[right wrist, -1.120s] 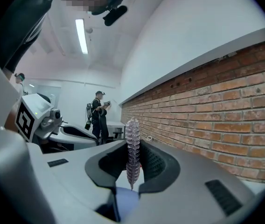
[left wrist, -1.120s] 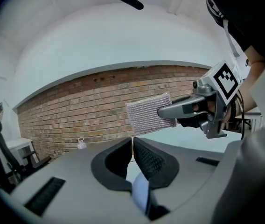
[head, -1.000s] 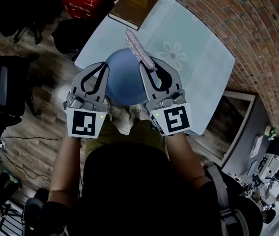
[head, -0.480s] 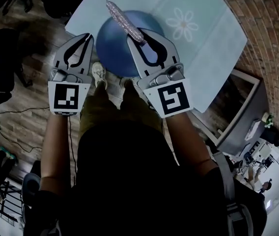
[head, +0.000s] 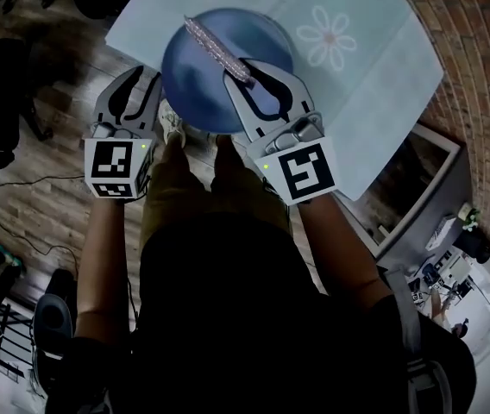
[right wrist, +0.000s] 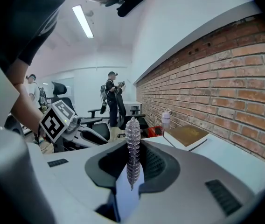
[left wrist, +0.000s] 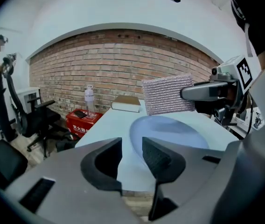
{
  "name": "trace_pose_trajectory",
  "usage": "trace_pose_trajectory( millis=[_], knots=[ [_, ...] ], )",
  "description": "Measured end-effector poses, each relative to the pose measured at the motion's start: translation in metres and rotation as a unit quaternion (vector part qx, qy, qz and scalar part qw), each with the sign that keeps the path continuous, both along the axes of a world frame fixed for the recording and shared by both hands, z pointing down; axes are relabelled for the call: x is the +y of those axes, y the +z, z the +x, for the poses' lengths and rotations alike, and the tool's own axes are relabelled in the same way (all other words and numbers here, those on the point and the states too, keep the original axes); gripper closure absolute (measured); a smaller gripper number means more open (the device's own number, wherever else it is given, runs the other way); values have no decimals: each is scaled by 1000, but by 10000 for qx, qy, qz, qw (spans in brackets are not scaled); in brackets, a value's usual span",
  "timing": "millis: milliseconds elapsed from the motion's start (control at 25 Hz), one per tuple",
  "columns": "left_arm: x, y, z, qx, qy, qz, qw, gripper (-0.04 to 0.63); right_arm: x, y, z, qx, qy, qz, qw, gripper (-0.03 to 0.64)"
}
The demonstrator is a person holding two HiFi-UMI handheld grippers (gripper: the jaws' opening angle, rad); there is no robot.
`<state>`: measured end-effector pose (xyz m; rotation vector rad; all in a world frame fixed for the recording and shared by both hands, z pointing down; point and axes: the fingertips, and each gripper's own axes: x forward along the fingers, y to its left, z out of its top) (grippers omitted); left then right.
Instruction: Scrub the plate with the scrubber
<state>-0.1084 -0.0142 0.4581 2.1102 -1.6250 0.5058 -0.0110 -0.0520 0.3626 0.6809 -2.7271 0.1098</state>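
A round blue plate (head: pixel 202 89) lies on the pale blue table (head: pixel 374 84), close to its near edge. My right gripper (head: pixel 238 69) is shut on a silvery mesh scrubber (head: pixel 213 46), a flat strip that reaches out over the plate. In the right gripper view the scrubber (right wrist: pixel 132 146) stands edge-on between the jaws, with the plate (right wrist: pixel 123 195) below. My left gripper (head: pixel 144 83) hovers just off the plate's left rim. Its jaws (left wrist: pixel 131 150) stand a narrow gap apart with nothing between them. From there the plate (left wrist: pixel 170 129) lies ahead, under the scrubber (left wrist: pixel 167 94).
A brown book (left wrist: pixel 127 103) lies at the table's far end. A red box (left wrist: pixel 83 120), a bottle (left wrist: pixel 89 98) and office chairs (left wrist: pixel 34 120) stand left of the table by the brick wall (left wrist: pixel 123 59). People stand further back in the room.
The plate now sits higher in the head view. The left gripper's jaws have narrowed and it has drawn slightly off the plate's rim. The right gripper still holds the scrubber over the plate.
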Motion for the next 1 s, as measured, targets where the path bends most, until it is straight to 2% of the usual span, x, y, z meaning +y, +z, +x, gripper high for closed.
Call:
trace_pose_trajectory(
  millis=[40,200,320,400,440,480,520,680,840,1000],
  knots=[
    [2,5,3,91,-31,-77,9999,445,1,4,0,25,-57,-25,10000,532],
    [8,21,20,482,-115,-372,9981,440,5,18,1,100,-225,-303,9992,532],
    [6,29,26,519,-208,-514,9971,440,12,30,1,239,-363,-758,9962,531],
    [3,33,23,564,-417,-574,9959,452,18,36,-5,309,-463,-948,9939,531],
    [2,34,21,634,-578,-584,9946,478,20,37,-10,292,-487,-1002,9933,531],
    [1,34,20,697,-740,-584,9931,515,21,39,-13,296,-512,-1016,9931,531],
    [1,35,18,709,-866,-582,9920,525,22,42,-15,331,-549,-989,9930,531],
    [1,35,17,517,-1058,-569,9914,534,28,60,-20,554,-667,-1056,9906,531],
    [-3,36,13,698,-1346,-604,9866,548,33,72,-23,702,-694,-1226,9875,532],
    [-13,37,10,767,-1416,-624,9850,554,35,78,-26,699,-728,-1227,9873,532]
  ],
)
